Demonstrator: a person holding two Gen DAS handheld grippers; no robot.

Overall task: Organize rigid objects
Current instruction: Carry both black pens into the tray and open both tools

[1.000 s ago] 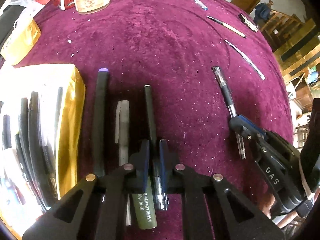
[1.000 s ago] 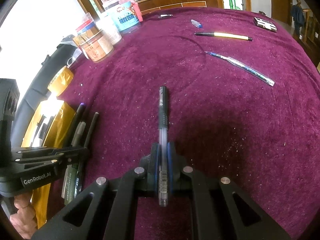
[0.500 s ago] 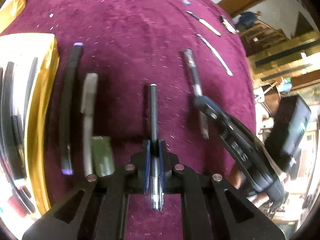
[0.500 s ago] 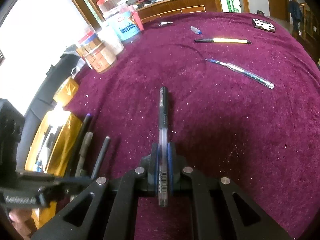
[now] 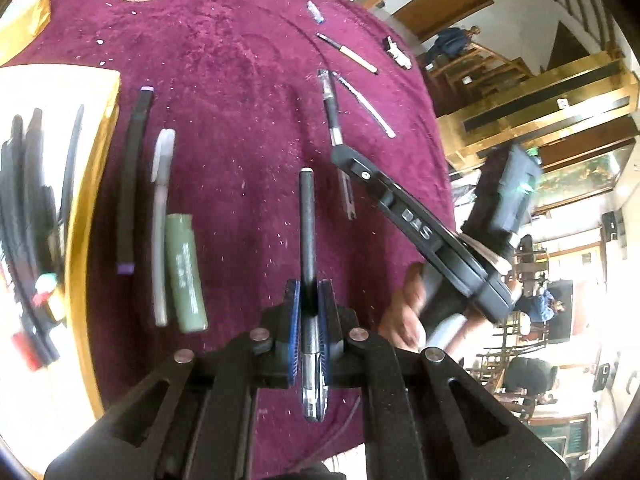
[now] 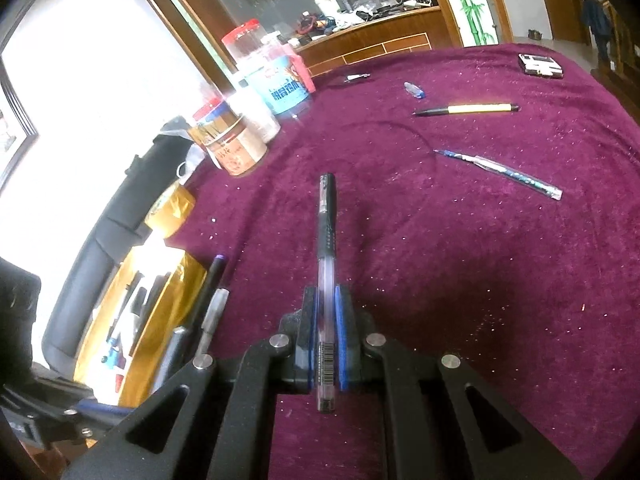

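Sorting pens on a purple tablecloth beside a gold box.
Left gripper is clamping a black pen; right gripper is gripping a clear pen. Both are angling downward, pens clear of the cloth; next, probably boxing each.

My left claw clamps a black pen, its tip pointing away, just right of the gold box. Between them lie a black marker, a white pen and a green tube. My right claw pinches a clear gel pen, farther right.
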